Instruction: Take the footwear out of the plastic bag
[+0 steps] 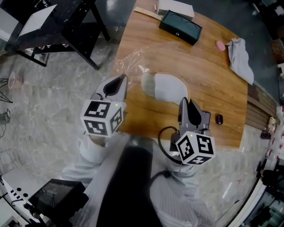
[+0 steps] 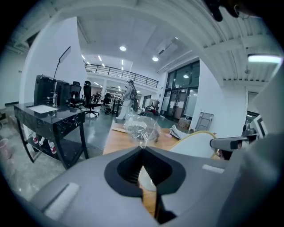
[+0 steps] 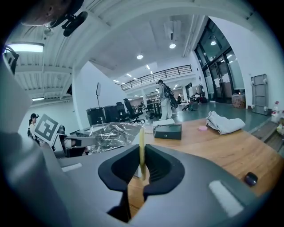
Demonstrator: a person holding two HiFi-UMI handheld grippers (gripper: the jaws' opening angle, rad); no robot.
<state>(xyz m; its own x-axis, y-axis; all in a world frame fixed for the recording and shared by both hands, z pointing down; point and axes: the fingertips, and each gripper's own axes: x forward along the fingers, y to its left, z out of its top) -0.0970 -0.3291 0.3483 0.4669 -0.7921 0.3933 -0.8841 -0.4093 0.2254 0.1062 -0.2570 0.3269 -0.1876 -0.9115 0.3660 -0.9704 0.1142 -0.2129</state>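
A white slipper [image 1: 165,86] with a thin yellowish sole edge lies on the wooden table [image 1: 213,88], its heel end inside a crumpled clear plastic bag [image 1: 133,62]. My left gripper [image 1: 120,80] is shut on the bag's film; in the left gripper view the bag [image 2: 141,127] bunches up just past the closed jaws [image 2: 142,148], with the slipper [image 2: 197,144] to the right. My right gripper [image 1: 185,103] is shut on the slipper's rim; in the right gripper view the yellowish edge [image 3: 142,146] stands upright between the jaws [image 3: 142,166], and the bag [image 3: 113,135] is to the left.
At the table's far side lie a black case [image 1: 180,27] and a white box [image 1: 175,7]. A grey cloth [image 1: 241,57] and a small pink thing [image 1: 220,45] are at the right, a small dark object [image 1: 219,119] near my right gripper. A black desk [image 1: 66,22] stands on the floor at left.
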